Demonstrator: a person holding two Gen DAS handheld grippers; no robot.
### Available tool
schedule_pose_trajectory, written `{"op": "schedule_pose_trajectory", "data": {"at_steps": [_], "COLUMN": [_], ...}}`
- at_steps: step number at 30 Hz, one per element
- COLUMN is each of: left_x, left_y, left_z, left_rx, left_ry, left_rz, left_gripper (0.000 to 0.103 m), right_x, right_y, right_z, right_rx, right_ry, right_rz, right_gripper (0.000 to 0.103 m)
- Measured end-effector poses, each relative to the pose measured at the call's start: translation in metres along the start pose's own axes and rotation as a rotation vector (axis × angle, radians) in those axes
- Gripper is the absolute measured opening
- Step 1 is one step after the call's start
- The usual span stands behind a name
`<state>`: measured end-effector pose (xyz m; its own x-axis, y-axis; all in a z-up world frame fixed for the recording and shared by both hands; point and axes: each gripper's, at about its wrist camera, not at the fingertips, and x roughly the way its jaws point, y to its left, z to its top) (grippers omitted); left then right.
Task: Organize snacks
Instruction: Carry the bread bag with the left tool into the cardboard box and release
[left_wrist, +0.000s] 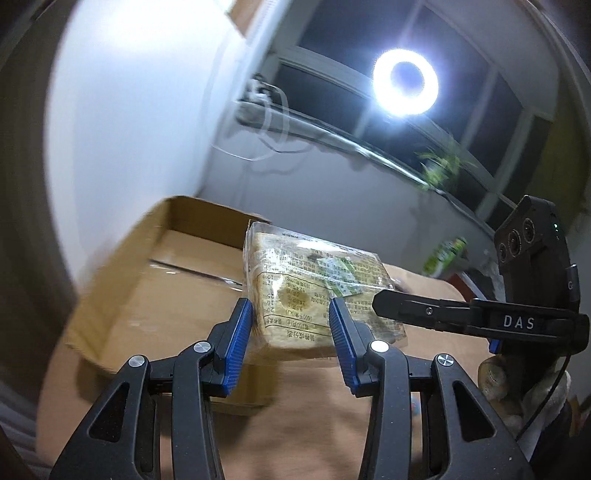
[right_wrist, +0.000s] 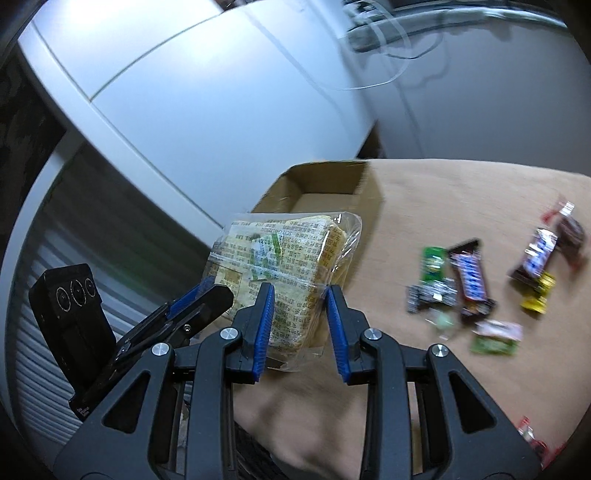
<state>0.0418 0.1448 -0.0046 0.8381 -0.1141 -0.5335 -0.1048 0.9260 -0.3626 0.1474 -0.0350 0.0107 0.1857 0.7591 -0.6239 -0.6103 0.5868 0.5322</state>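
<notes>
A clear-wrapped pack of pale crackers (left_wrist: 295, 280) with printed labels hangs in the air in front of an open cardboard box (left_wrist: 122, 295). My left gripper (left_wrist: 290, 310) is shut on its near end, both blue pads pressing the wrapper. My right gripper (right_wrist: 299, 291) grips the same pack (right_wrist: 280, 251) from the other side. Each gripper's black finger shows in the other's view: the right finger (left_wrist: 406, 310) and the left finger (right_wrist: 201, 299). The box (right_wrist: 321, 177) lies just beyond the pack, its inside bare.
On the tan table cover (right_wrist: 461, 192), right of the box, lie several loose snacks: a Snickers bar (right_wrist: 471, 280), a second bar (right_wrist: 535, 254), a green packet (right_wrist: 432, 262) and small sweets. A ring light (left_wrist: 404, 83) glares above. White cabinet (right_wrist: 184, 110) stands behind.
</notes>
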Motion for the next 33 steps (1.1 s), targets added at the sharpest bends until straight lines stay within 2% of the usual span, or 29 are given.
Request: {"op": "schedule_pose_trajectory", "data": {"at_steps": [3, 14, 21, 33], "left_x": [-0.005, 0.005, 0.013, 0.009], "left_y": [0.023, 0.063, 0.076, 0.073], "left_z": [0.002, 0.002, 0.001, -0.002], "left_rx": [-0.027, -0.06, -0.074, -0.055], "left_ry": [-0.01, 0.018, 0.029, 0.03], "left_rz": [0.039, 0.134, 0.165, 0.182], "left_gripper": [0.042, 0.041, 0.041, 0.041], "right_x": [0.022, 0.086, 0.098, 0.089], "right_y": [0.013, 0.031, 0.033, 0.035], "right_z": [0.004, 0.008, 0.006, 0.008], "right_rx": [-0.026, -0.06, -0.086, -0.108], "right_ry": [0.028, 0.109, 0.13, 0.116], "right_rz": [0.011, 0.0, -0.038, -0.07], "right_gripper": [0.03, 0.03, 0.033, 0.033]}}
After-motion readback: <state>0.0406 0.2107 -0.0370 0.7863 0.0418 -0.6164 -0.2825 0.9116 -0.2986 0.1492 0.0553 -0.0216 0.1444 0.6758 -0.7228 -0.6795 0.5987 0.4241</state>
